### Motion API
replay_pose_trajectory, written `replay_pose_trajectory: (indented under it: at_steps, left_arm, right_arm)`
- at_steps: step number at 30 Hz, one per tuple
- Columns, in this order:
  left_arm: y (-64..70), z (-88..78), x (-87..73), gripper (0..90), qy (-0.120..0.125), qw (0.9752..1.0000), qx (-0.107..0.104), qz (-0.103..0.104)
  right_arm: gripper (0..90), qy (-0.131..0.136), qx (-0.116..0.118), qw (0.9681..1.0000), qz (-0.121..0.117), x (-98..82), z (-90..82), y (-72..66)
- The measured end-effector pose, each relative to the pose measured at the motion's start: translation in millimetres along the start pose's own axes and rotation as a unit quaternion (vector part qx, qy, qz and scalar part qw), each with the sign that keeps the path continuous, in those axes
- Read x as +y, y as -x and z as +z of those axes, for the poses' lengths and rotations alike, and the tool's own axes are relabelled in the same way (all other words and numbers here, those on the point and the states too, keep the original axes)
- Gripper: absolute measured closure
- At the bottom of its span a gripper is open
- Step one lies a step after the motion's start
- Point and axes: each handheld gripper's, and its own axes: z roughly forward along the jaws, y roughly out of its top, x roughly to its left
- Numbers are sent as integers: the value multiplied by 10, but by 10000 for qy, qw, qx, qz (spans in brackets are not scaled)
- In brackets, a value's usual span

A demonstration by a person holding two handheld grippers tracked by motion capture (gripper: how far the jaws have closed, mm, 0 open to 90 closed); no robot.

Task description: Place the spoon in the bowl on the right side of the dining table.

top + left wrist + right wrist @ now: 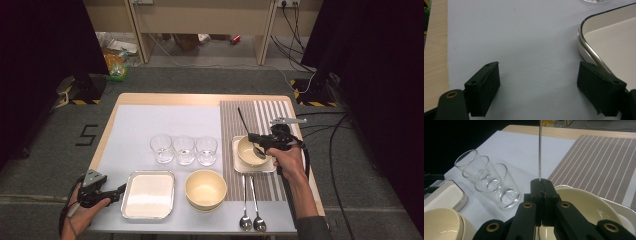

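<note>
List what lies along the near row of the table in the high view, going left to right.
left claw → rectangular tray → large cream bowl → two spoons lying side by side.

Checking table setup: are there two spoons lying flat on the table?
Yes, two spoons lie side by side near the front edge, right of the empty bowl.

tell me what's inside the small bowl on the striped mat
The head of a spoon, held by the right gripper, dips into the small bowl, handle slanting up and away. Whether the bowl holds anything else cannot be seen; the gripper covers part of it.
</note>
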Motion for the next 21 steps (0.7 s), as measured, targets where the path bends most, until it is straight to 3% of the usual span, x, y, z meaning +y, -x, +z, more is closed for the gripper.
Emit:
replay_pose_trajectory:
  at_steps: [8, 21]
  left_arm:
    - [0, 5, -3, 176, 37, 10000, 10, -8]
    - [-1, 5, -4, 175, 43, 10000, 5, -14]
  right_arm:
    - [898, -151, -56, 9999, -15, -28, 155, 18]
    - [898, -494, -229, 9982, -239, -101, 339, 32]
